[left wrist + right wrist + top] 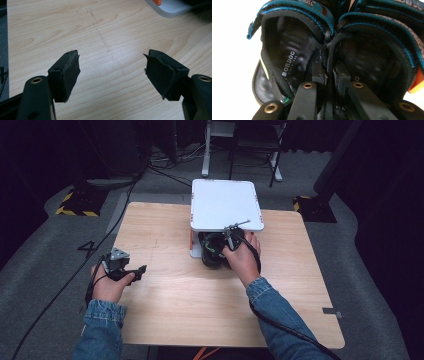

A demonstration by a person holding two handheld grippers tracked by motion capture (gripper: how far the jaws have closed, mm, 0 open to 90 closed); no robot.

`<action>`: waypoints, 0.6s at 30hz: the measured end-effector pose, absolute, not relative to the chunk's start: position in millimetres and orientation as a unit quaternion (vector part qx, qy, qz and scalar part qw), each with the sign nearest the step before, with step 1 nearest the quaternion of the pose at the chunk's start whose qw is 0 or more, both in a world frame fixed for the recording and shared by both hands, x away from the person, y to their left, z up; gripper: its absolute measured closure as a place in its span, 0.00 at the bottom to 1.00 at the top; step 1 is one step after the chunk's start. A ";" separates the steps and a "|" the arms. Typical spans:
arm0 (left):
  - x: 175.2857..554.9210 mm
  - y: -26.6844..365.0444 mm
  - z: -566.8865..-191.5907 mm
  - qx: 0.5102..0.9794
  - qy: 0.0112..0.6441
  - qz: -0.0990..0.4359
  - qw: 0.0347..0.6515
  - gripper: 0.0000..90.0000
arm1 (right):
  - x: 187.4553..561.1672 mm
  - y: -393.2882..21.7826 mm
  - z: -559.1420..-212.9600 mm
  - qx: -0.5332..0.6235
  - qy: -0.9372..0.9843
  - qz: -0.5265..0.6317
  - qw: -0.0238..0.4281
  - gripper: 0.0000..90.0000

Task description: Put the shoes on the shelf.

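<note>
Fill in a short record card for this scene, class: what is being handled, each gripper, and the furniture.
Handled: pair of sandals, black with teal straps
Right gripper: shut on the sandals' two inner sides, pinched together
Sandals' place: at the front edge of the white rack, lower level
Left gripper: open, holding nothing, over the bare table
Table: light wood

shoes (214,251) under shelf (226,204); right tongs (227,242) between them; left tongs (135,272) far left
</note>
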State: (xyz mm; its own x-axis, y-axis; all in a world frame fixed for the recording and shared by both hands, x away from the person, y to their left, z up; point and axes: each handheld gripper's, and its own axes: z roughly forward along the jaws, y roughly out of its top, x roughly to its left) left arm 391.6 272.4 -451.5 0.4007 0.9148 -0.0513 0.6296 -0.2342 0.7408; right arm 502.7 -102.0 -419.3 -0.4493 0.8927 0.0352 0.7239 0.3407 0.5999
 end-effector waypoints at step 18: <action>391.8 267.6 -451.5 0.762 0.505 0.200 0.352 0.31 | 506.1 -95.3 -442.4 0.468 0.758 0.358 0.279 0.50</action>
State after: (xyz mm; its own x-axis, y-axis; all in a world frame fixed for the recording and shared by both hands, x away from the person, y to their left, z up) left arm 391.8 267.6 -451.5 0.4099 0.9107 -0.0503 0.6285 -0.2421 0.7392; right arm 506.1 -95.3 -442.4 -0.4058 0.9097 -0.0884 0.5093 0.3054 0.8046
